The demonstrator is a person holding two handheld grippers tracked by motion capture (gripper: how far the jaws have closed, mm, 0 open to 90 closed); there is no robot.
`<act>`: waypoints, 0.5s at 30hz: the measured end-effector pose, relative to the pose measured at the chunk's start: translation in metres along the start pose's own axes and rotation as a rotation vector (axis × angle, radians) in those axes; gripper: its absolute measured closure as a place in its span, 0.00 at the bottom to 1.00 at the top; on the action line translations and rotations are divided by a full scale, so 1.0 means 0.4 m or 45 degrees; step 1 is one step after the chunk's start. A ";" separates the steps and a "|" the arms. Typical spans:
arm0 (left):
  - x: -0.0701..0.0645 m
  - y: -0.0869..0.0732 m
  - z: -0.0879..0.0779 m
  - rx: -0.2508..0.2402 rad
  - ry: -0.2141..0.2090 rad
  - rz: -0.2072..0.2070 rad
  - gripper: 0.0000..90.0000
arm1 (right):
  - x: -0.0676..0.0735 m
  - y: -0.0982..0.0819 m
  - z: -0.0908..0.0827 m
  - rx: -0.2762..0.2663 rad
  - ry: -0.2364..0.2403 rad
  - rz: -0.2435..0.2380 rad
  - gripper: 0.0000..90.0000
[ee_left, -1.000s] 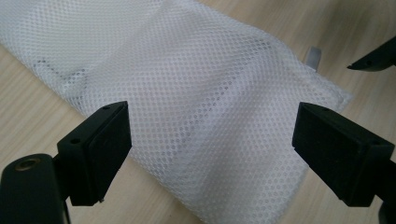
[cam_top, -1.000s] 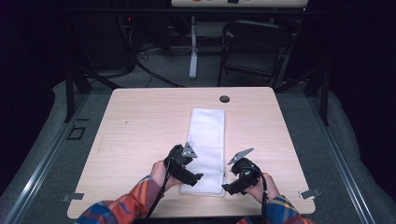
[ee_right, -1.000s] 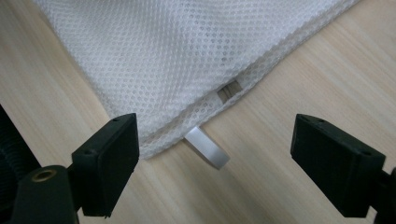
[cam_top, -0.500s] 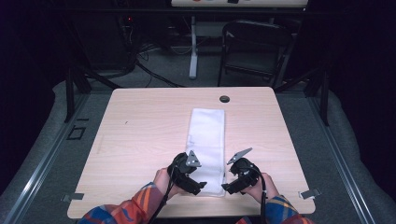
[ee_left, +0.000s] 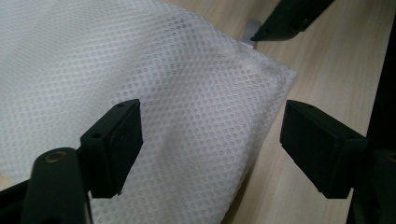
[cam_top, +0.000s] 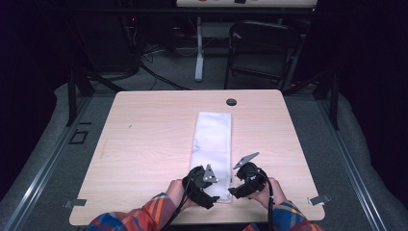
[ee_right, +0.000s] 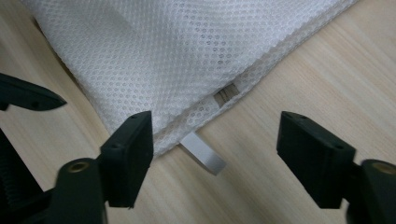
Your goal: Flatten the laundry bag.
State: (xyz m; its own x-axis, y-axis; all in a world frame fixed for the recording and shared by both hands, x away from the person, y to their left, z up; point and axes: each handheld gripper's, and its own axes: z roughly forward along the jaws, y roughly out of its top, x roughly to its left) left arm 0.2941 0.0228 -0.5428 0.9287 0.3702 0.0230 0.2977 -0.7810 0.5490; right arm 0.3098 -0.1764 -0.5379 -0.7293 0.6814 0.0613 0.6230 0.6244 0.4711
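Jaws of the left gripper (cam_top: 211,190) and right gripper (cam_top: 234,186), just closing, stand apart, unclamped, over the mesh bag's (cam_top: 213,144) near corners.

A pale wooden worktop (cam_top: 144,144) with a round cable hole (cam_top: 231,102) stands on grey carpet (cam_top: 43,159). Behind it, in a dark room, a black chair (cam_top: 262,48) stands beside a white stand leg (cam_top: 198,48), with cables (cam_top: 154,72) trailing on the floor.
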 end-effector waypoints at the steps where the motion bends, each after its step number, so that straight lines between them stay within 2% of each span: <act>1: -0.003 0.001 0.007 0.001 0.002 0.009 0.27 | -0.001 0.001 0.000 0.006 0.005 -0.008 0.34; 7: -0.011 0.005 0.035 0.043 -0.008 0.035 0.38 | 0.003 0.003 0.004 0.017 0.018 -0.015 0.42; 11: -0.007 0.003 0.045 0.058 -0.011 0.046 0.44 | 0.005 0.002 0.007 0.033 0.024 -0.026 0.44; 14: -0.001 0.001 0.050 0.057 -0.029 0.033 0.50 | 0.005 0.002 0.007 0.036 0.019 -0.030 0.46; 15: 0.000 0.000 0.050 0.060 -0.033 0.025 0.55 | 0.005 0.001 0.007 0.038 0.020 -0.029 0.48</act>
State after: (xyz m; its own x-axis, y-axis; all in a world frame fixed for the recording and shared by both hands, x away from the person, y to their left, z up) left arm 0.2987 0.0127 -0.5597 0.9397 0.3417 0.0114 0.2887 -0.8109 0.5090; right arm 0.3095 -0.1736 -0.5400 -0.7475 0.6611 0.0649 0.6143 0.6509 0.4461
